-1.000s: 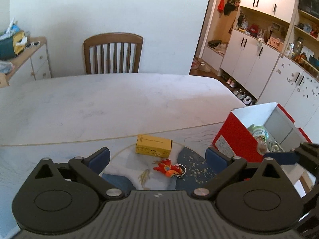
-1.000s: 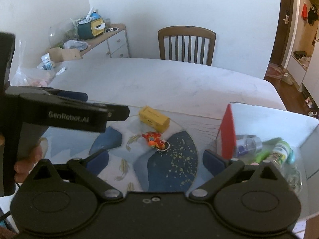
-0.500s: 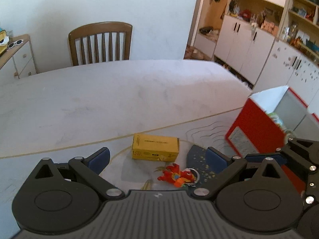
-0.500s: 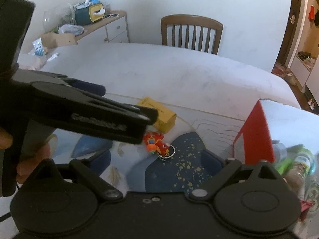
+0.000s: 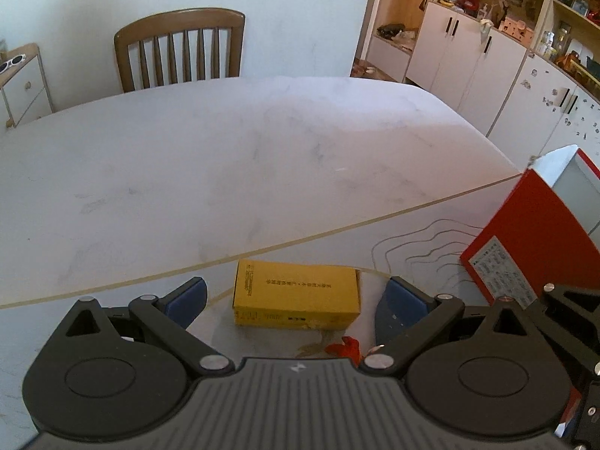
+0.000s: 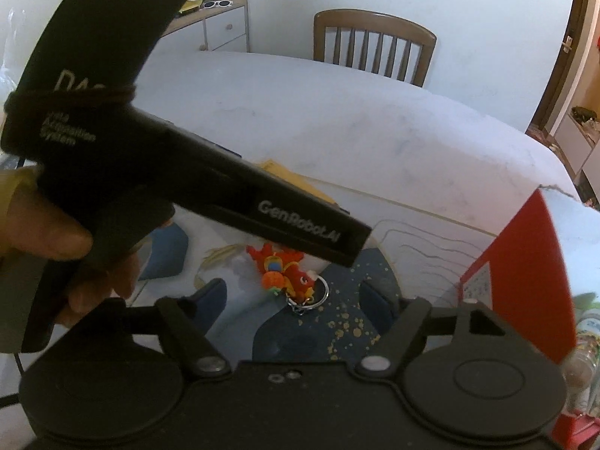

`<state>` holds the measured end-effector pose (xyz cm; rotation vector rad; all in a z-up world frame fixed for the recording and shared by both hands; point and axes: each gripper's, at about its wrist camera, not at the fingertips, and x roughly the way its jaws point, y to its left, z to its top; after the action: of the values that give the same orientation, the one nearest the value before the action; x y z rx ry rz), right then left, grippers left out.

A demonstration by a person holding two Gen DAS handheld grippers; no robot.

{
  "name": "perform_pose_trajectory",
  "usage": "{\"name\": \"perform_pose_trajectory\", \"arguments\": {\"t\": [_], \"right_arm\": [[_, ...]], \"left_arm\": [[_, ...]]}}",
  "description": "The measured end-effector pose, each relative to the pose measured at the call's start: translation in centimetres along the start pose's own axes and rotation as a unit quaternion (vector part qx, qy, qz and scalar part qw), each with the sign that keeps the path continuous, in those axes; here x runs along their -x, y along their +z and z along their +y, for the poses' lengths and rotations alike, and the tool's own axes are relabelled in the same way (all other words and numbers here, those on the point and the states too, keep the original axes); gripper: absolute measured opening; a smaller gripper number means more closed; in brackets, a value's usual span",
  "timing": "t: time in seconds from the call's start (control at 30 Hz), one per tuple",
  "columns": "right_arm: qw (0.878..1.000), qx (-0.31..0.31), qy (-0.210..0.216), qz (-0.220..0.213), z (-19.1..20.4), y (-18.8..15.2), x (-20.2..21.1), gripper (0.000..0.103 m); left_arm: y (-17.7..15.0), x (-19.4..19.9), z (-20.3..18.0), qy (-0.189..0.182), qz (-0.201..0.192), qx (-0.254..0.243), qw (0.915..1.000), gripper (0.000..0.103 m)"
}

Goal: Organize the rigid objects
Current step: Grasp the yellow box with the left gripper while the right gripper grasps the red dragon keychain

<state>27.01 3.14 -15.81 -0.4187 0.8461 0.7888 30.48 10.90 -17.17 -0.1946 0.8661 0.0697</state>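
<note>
A yellow cardboard box (image 5: 296,296) lies on the table mat between the open fingers of my left gripper (image 5: 296,300), which touch nothing. A red toy keychain (image 6: 287,275) with a metal ring lies just in front of my right gripper (image 6: 294,300), which is open and empty; in the left wrist view only a red tip of the keychain (image 5: 343,348) shows. The left gripper body (image 6: 210,195) crosses the right wrist view and hides most of the yellow box (image 6: 300,185). A red storage box (image 5: 532,240) stands at the right with bottles (image 6: 585,337) inside.
The white table (image 5: 225,157) stretches ahead, with a blue patterned mat (image 6: 337,322) under the items. A wooden chair (image 5: 180,47) stands at the far side. White cabinets (image 5: 468,60) line the right wall. A side drawer unit (image 6: 221,26) holds sunglasses.
Both grippers have moved forward and down. The yellow box now sits between the left fingers, and the keychain lies close before the right fingers. Both stay open.
</note>
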Motion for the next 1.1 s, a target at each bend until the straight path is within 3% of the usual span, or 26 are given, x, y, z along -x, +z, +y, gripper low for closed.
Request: {"name": "perform_pose_trajectory", "arguments": {"t": [0.13, 0.27, 0.43, 0.57, 0.8, 1.1], "right_arm": [[1.0, 0.001, -0.003, 0.001, -0.1, 0.2, -0.8, 0.071], [1.0, 0.002, 0.004, 0.001, 0.0, 0.3, -1.2, 0.067], [1.0, -0.011, 0.009, 0.007, -0.3, 0.5, -1.9, 0.063], [1.0, -0.009, 0.004, 0.012, -0.4, 0.3, -2.4, 0.058], [1.0, -0.005, 0.002, 0.008, -0.2, 0.8, -3.0, 0.037], [1.0, -0.011, -0.005, 0.02, -0.3, 0.8, -2.4, 0.036]], "left_arm": [[-0.3, -0.4, -0.1, 0.004, -0.006, -0.007, 0.9999, 0.101], [-0.4, -0.9, 0.1, 0.009, -0.001, -0.01, 0.9999, 0.089], [-0.5, -1.2, 0.3, 0.003, -0.002, -0.011, 0.9999, 0.087], [-0.8, -1.2, 0.0, -0.003, -0.007, -0.025, 0.9997, 0.075], [-0.8, -0.9, 0.6, -0.009, -0.009, -0.02, 0.9997, 0.073], [-1.1, 0.8, 1.7, -0.008, -0.003, 0.009, 0.9999, 0.07]]}}
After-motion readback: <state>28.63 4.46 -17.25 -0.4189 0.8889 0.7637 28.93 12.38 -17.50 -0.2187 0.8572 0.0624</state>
